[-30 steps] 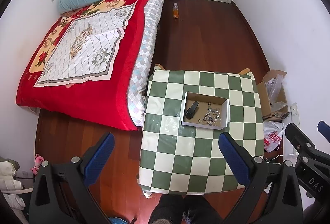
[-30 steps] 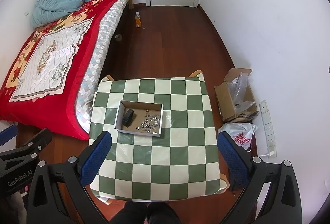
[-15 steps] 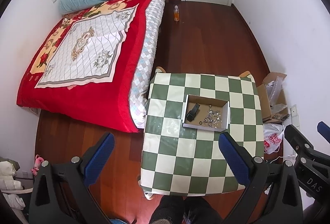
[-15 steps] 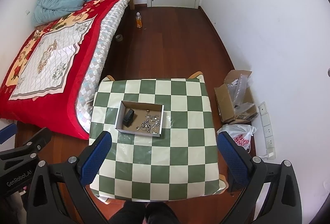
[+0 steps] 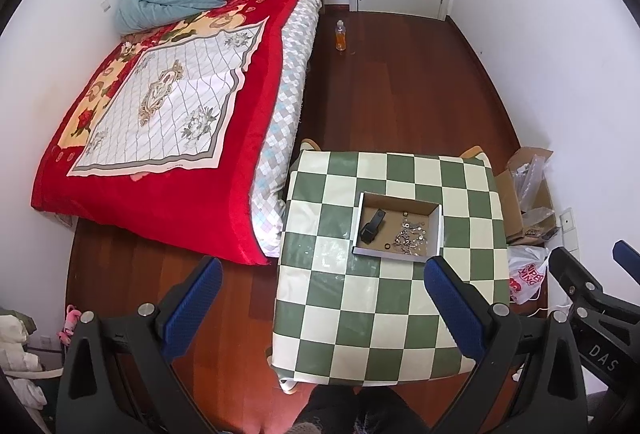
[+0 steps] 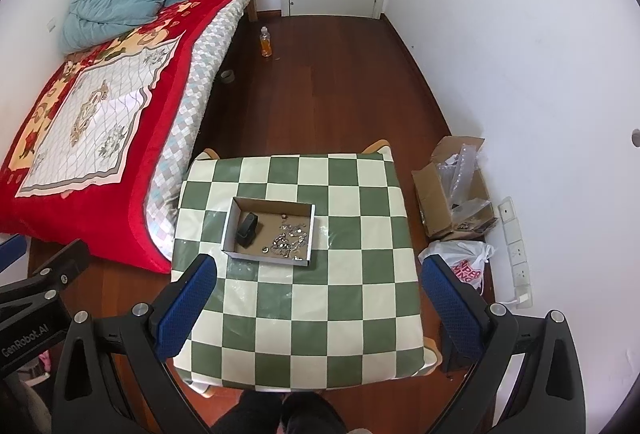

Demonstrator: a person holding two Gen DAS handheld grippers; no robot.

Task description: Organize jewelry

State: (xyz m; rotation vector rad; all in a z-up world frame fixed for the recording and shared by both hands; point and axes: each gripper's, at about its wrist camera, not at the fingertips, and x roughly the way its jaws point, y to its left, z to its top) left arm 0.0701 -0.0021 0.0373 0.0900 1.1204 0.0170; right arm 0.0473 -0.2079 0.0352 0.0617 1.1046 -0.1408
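Observation:
A shallow cardboard box (image 5: 437, 230) (image 6: 229, 226) sits on a small table with a green-and-cream checked cloth (image 5: 384, 318) (image 6: 304, 314). In the box lie a black watch-like item (image 5: 372, 227) (image 6: 246, 228) and a tangle of silver jewelry (image 5: 410, 236) (image 6: 290, 240). My left gripper (image 5: 322, 274) is open and empty, high above the table's near left edge. My right gripper (image 6: 318, 276) is open and empty, high above the table's near side.
A bed with a red blanket (image 5: 160, 138) stands left of the table. An orange bottle (image 5: 341, 36) stands on the wooden floor near the door. An open carton (image 6: 452, 190) and a plastic bag (image 6: 460, 262) lie at the right wall. The person's legs (image 6: 280, 414) are below.
Both grippers have risen and tilted a little, so the table and box sit lower in view and more of the door shows. Both stay open.

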